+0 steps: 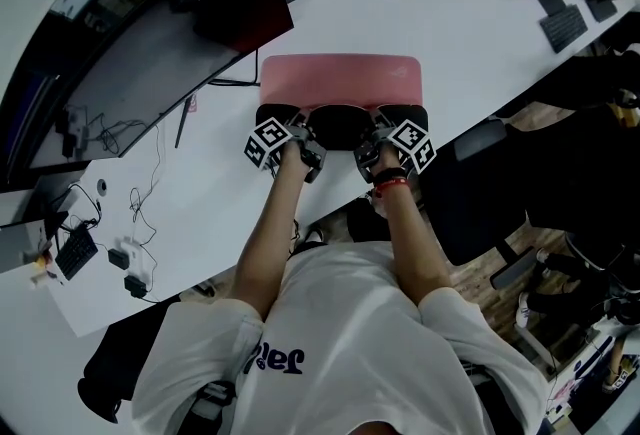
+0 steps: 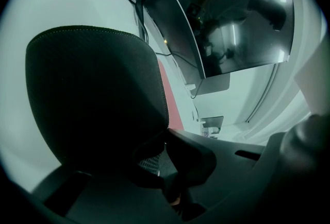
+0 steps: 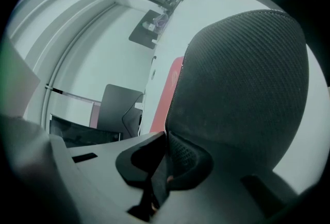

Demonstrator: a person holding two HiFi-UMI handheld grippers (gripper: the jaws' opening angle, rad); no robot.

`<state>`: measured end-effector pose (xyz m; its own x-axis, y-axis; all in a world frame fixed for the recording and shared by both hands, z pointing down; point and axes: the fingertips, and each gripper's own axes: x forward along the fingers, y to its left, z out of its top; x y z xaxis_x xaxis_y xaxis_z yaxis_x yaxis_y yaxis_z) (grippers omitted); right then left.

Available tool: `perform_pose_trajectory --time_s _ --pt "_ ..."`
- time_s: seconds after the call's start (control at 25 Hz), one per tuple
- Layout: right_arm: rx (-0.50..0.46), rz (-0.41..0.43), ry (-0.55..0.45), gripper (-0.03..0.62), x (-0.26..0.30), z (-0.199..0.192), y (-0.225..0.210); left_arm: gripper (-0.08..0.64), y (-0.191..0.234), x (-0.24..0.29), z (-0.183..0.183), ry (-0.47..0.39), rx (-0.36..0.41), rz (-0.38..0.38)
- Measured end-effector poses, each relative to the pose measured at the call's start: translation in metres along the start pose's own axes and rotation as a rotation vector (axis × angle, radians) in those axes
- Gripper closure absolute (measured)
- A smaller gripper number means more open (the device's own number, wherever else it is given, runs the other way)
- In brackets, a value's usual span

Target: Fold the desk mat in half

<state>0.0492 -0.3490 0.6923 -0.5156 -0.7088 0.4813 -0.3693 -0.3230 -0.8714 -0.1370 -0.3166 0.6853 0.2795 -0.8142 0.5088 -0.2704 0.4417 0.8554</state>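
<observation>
"What have the fingers got?"

"Mat, both pairs. The left gripper has its fingers pinched tight on one near corner of the soft rectangular desk mat, which is pink on top with a black woven underside. The right gripper nips the other near corner the same way."

"So where's the mat lying?"

"Its far part lies flat and pink on the white tabletop, at twelve o'clock from the person's hands. The near edge is lifted and turned back, so a black band of underside shows just ahead of the two grippers. From each gripper's own view that black sheet stands up like a wall, with a sliver of pink beyond it."

"And round about?"

"A big curved dark monitor sits at ten o'clock from the mat, close to its far left corner. A dark keyboard is well apart at two o'clock. The person's bare forearms run in from six o'clock."
</observation>
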Motion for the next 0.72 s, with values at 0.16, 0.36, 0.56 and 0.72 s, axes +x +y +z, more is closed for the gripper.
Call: perform_pose_trajectory --time_s 0.16,0.36,0.56,0.72 --pt "0.000 0.000 0.000 0.558 0.008 0.006 0.004 0.528 -0.005 0.008 0.006 -0.002 0.002 -0.003" --pt "0.008 0.003 0.004 0.558 0.016 0.011 0.008 0.528 -0.009 0.017 0.011 -0.004 0.004 -0.001" --pt "0.008 0.008 0.006 0.558 0.023 0.017 0.011 0.528 -0.012 0.024 0.015 -0.010 0.005 -0.004" --pt "0.011 0.010 0.007 0.558 0.030 0.020 0.013 0.528 -0.015 0.030 0.019 -0.010 0.007 -0.010"
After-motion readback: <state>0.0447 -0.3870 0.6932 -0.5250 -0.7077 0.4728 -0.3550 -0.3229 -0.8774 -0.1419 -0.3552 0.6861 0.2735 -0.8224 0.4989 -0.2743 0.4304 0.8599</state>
